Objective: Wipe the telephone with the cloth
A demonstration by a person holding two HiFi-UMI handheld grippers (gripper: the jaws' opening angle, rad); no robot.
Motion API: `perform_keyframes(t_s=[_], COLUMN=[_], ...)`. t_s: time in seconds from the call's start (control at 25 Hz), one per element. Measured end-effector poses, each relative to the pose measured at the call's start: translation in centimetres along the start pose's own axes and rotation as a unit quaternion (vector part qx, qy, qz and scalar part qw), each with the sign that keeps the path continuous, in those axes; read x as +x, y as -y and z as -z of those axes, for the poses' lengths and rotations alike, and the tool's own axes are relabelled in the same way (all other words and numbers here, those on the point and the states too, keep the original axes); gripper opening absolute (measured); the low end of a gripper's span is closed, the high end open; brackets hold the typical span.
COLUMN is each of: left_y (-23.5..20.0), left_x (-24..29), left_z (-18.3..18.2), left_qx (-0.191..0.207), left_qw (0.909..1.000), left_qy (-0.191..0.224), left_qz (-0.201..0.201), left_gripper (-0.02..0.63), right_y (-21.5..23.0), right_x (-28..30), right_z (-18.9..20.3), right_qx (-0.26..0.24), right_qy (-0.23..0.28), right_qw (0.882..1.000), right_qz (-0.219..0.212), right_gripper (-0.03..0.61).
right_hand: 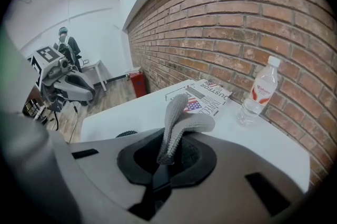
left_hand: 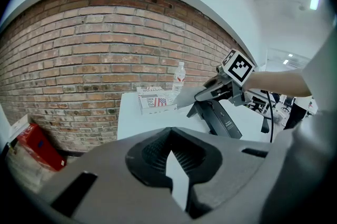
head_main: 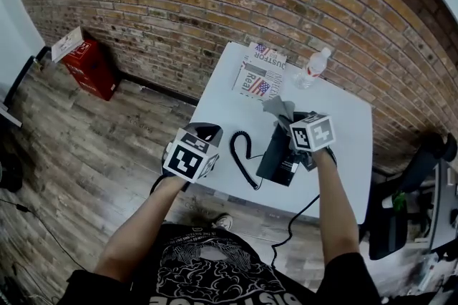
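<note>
Head view: right gripper (head_main: 290, 121) poised over far end of telephone (head_main: 280, 149), cloth (head_main: 278, 108) sticking out beyond fingers. Phone's long axis runs near to far on white surface (head_main: 229, 99). Left gripper (head_main: 206, 132) at near-left edge, well left of phone.

Left gripper view: fingers slightly parted, nothing between; phone off to right.

Right gripper view: fingers clamped on cloth fold. Right hand nearer; wipe likely means lowering, then drawing nearward.

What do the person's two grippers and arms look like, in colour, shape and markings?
Both the left gripper and the right gripper have grey moulded bodies with black ribbed pads. Each carries a white cube, left and right, with black square markers. The person wears a black T-shirt with pale print and short sleeves.
</note>
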State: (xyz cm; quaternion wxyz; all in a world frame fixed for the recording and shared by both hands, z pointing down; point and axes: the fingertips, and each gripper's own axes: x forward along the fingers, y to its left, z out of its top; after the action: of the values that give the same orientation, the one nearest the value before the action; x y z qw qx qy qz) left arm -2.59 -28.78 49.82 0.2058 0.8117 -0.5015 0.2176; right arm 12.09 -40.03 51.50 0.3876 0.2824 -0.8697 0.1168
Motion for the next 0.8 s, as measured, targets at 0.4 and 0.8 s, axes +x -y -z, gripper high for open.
perform_keyframes(t_s=[0.4, 0.8], left_y=[-0.5, -0.1], left_x=[-1.1, -1.7], left_z=[0.3, 1.1], left_qx=[-0.007, -0.004], left_qw=[0.9999, 1.0000], left_qy=[0.005, 0.004], left_qz=[-0.005, 0.004], left_gripper=[0.006, 0.006], right_y=[-2.5, -4.7], right_x=[0.7, 0.8], right_z=[0.1, 1.7], right_qx=[-0.026, -0.029], right_qy=[-0.012, -0.022], right_qw=[1.000, 0.999], right_qz=[-0.009, -0.009], right_gripper=[0.011, 0.011])
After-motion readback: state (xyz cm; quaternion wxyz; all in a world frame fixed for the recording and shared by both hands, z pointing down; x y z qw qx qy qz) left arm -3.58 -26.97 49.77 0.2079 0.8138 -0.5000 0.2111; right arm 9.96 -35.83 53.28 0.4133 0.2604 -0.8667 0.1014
